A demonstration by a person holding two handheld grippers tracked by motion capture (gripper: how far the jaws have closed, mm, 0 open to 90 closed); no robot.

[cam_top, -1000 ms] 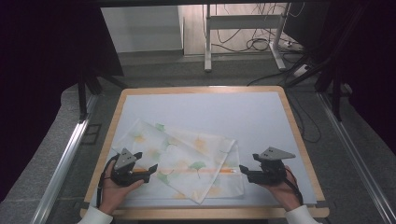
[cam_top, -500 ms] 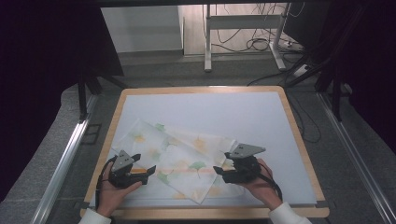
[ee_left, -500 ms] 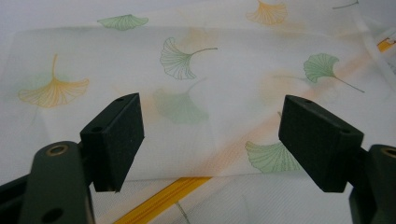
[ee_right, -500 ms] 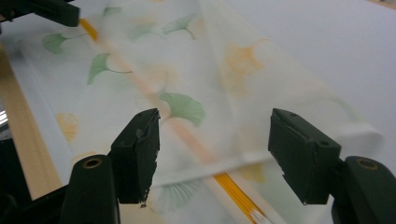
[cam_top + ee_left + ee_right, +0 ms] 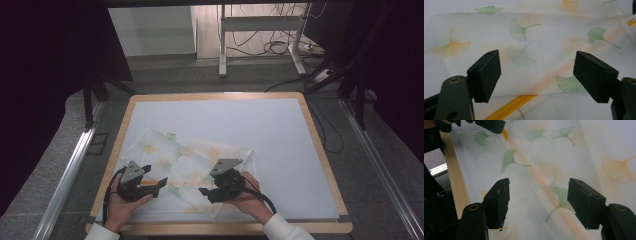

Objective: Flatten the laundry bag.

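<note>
Both grippers hovered low over the cloth (image 5: 187, 165) lying crumpled on the table (image 5: 280, 135), left gripper (image 5: 536, 72) with jaws wide apart and nothing clamped, right gripper (image 5: 539, 200) likewise spread after just closing slightly, cloth beneath and ahead of each.
</note>
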